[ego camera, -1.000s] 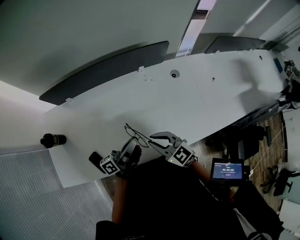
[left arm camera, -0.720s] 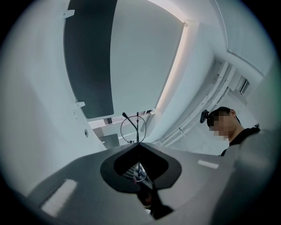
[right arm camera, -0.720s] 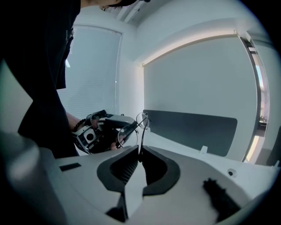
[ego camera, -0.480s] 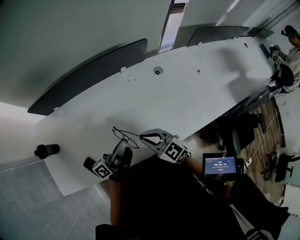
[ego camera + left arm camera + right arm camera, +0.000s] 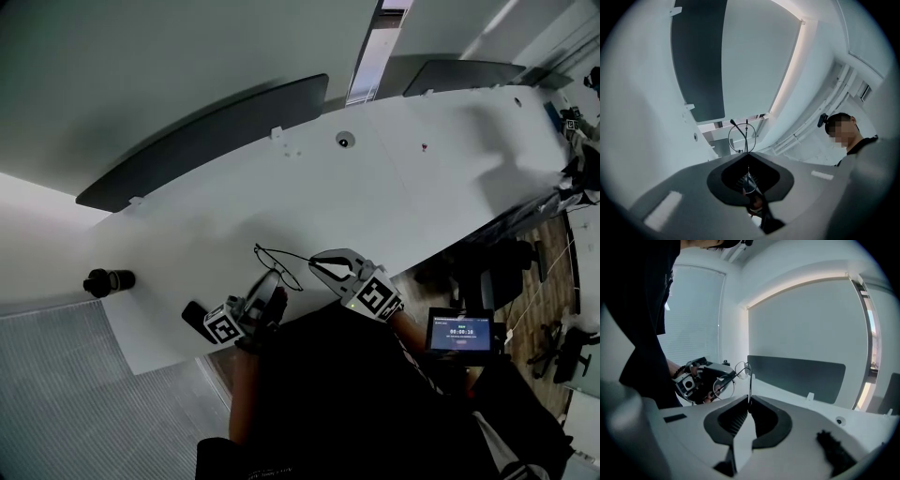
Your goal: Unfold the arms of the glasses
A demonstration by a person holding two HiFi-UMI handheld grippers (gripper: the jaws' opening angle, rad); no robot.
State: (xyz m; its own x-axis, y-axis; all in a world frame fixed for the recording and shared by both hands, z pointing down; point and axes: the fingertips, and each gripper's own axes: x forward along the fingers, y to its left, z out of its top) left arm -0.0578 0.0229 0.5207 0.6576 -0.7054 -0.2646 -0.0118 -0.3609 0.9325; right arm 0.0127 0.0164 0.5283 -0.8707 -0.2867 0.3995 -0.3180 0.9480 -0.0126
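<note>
Fingers of the left gripper (image 5: 746,157): closed tight on the front frame of the thin black wire-rimmed glasses (image 5: 741,136), with one round rim standing out past the tips. Fingers of the right gripper (image 5: 750,401): narrow, having just been closing, with one slender temple arm pinched between them. Location of the glasses: held between both grippers, apparently off the surface, over the near edge of the long white table (image 5: 403,178).

Hazards, as judged:
- Wire arm bent or hinge strained, should the right hand pull out of line with the hinge's swing.
- Frame twisting or slipping in the left grip, since only thin wire is held.
- A drop to the table or past its edge, should either grip loosen.

Count, near to far:
- Grippers: two.
- Glasses: one pair.
- Small lit screen (image 5: 459,333): one.
- Table: one.
- Black cylindrical object (image 5: 108,279) by the table's left end: one.
</note>
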